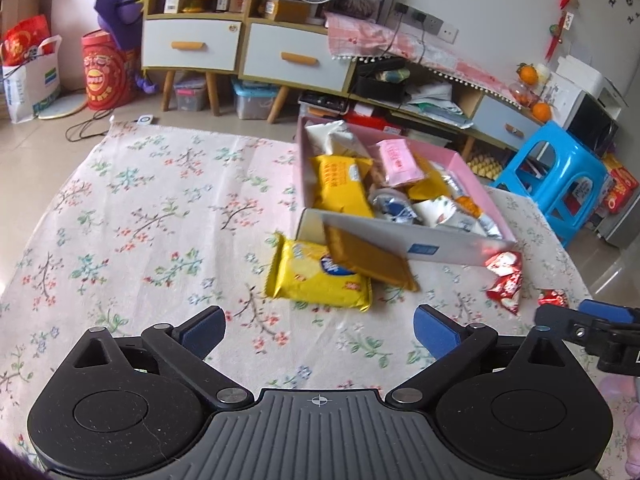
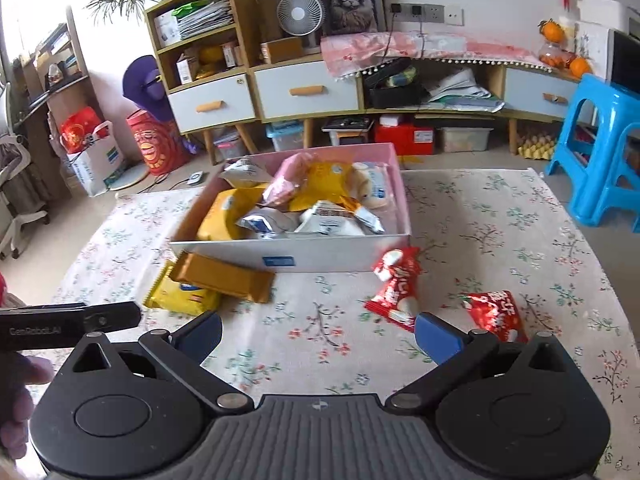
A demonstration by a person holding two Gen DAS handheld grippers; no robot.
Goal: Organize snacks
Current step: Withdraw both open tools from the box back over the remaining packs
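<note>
A pink-lined box [image 1: 460,164] [image 2: 332,254] holds several snack packs on a floral cloth. In front of its near wall a gold-brown pack [image 1: 370,258] [image 2: 224,276] lies partly over a yellow pack [image 1: 312,280] [image 2: 180,298]. Two red packs [image 1: 506,280] [image 2: 396,284] [image 2: 496,314] lie to the right. My left gripper [image 1: 320,332] is open, empty, just short of the yellow pack. My right gripper [image 2: 318,334] is open, empty, its right finger close to the red packs. The right gripper also shows in the left wrist view [image 1: 600,320].
The floral cloth [image 1: 140,220] [image 2: 500,240] covers a low surface. Behind it stand drawer cabinets [image 1: 240,44] [image 2: 304,88] with a fan and boxes. A blue plastic stool [image 1: 560,176] [image 2: 600,148] stands at the right. A hand [image 2: 16,396] shows at the lower left in the right wrist view.
</note>
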